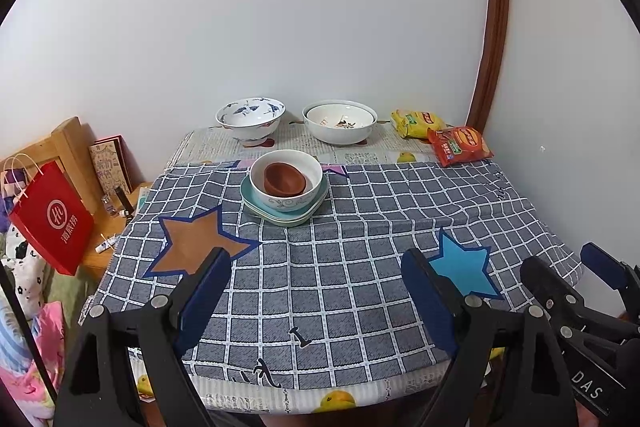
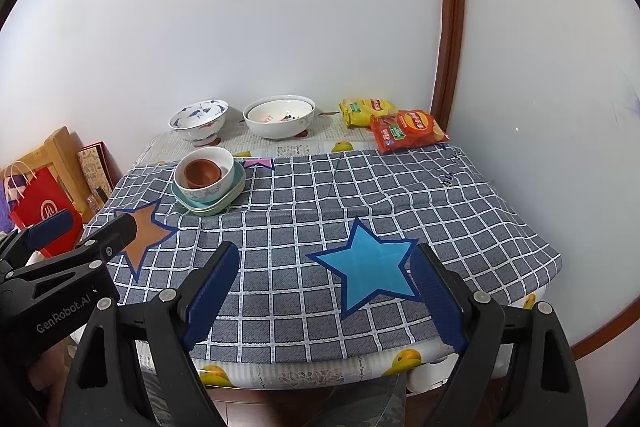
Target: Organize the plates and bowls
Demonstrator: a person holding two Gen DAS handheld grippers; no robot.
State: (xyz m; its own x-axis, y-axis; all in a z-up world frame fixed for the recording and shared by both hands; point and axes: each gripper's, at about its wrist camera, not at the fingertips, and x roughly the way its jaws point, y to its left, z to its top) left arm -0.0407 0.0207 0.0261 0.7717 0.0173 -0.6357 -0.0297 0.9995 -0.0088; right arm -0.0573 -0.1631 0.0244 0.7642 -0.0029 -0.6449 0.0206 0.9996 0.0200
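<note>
Both tongs spread, empty: left tongs (image 1: 316, 291), right tongs (image 2: 328, 291), low at 6 o'clock over the counter (image 1: 360, 307). Brown bowl (image 1: 285, 179) sits nested in white bowl (image 1: 286, 179) on stacked plates (image 1: 280, 215) at 12 o'clock. Risk: gripping one rim could tip the stack; glazed ware likely slips.

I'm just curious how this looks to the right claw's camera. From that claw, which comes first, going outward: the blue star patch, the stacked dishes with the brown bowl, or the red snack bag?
1. Blue star patch, just ahead of the right claw.
2. Brown bowl stack, farther back, to the left.
3. Red snack bag, at the table's far right.
</note>
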